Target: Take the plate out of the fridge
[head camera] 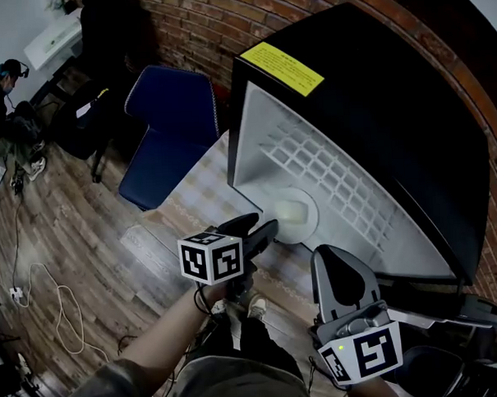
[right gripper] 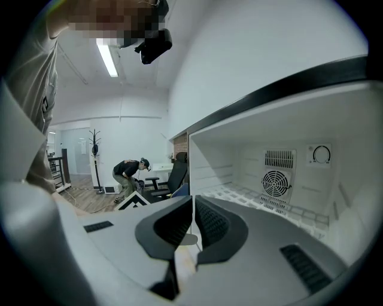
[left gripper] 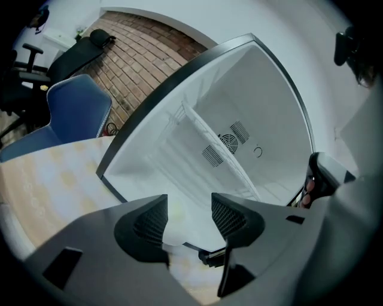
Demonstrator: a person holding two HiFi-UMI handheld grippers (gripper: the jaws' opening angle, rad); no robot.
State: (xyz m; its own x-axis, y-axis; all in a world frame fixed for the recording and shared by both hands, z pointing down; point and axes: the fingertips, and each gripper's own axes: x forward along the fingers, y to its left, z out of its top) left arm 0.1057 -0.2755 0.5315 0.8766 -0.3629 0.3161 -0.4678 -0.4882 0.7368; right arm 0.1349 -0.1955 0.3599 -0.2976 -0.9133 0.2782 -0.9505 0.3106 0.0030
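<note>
At the mouth of the open mini fridge (head camera: pixel 376 106), which stood on the cloth-covered table (head camera: pixel 195 196), we found the plate (head camera: pixel 294 214) lying low at the near left of the opening. As far as we could tell, it sat across the fridge's front lip, neither well inside nor fully out on the table. Our left gripper (head camera: pixel 262 232) pointed at the plate's near rim with its jaws spread wide. In the left gripper view the pale rim showed in the gap between them, but the pads did not press on it. Our right gripper (head camera: pixel 340 259) hung nearer to us and further right, its jaws pressed together with nothing between them, aimed into the white interior below the wire shelf (head camera: pixel 330 173). We judged the task partly done: the fridge stood open and the plate lay at the threshold, yet nothing held it. What was left, in our view, was to pinch the rim, draw the plate clear of the fridge and set it on the table.
</note>
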